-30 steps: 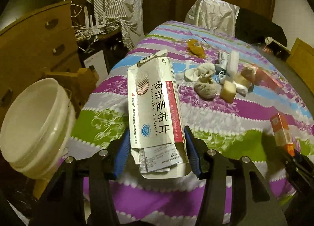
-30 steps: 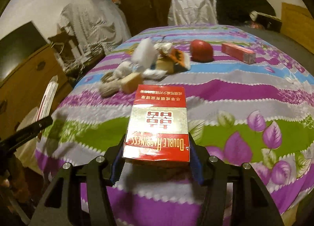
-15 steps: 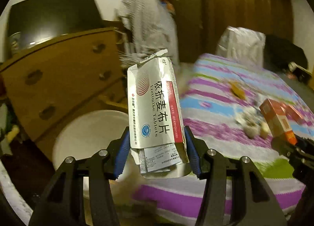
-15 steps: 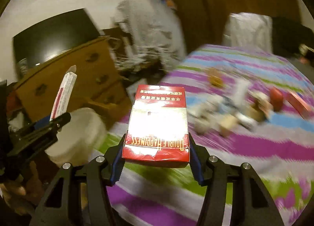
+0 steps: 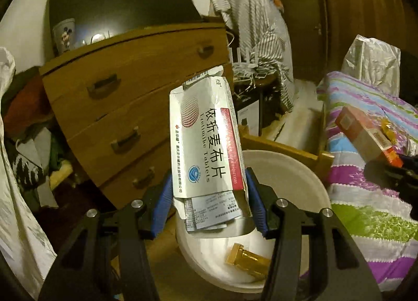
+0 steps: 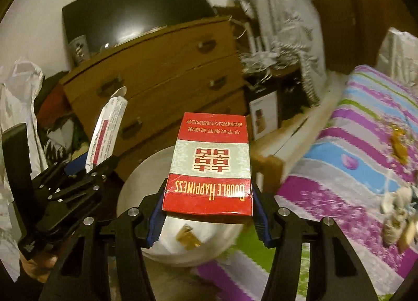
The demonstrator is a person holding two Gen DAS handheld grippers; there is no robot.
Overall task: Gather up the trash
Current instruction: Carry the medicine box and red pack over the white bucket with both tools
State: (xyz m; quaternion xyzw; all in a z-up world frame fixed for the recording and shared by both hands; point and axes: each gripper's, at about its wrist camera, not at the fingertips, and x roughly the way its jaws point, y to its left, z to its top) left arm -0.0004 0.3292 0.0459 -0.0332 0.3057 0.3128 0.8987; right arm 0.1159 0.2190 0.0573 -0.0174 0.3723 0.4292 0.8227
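Trash poised over the bin: my left tool (image 5: 209, 205) is clamped on a torn white tablet box (image 5: 205, 141), my right tool (image 6: 207, 218) on a red cigarette pack (image 6: 209, 165).

Both hang above the white bucket (image 5: 295, 178) beside the bed (image 5: 365, 196); inside lies one gold wrapper (image 5: 247, 260), the bucket's near rim hidden behind my tools.
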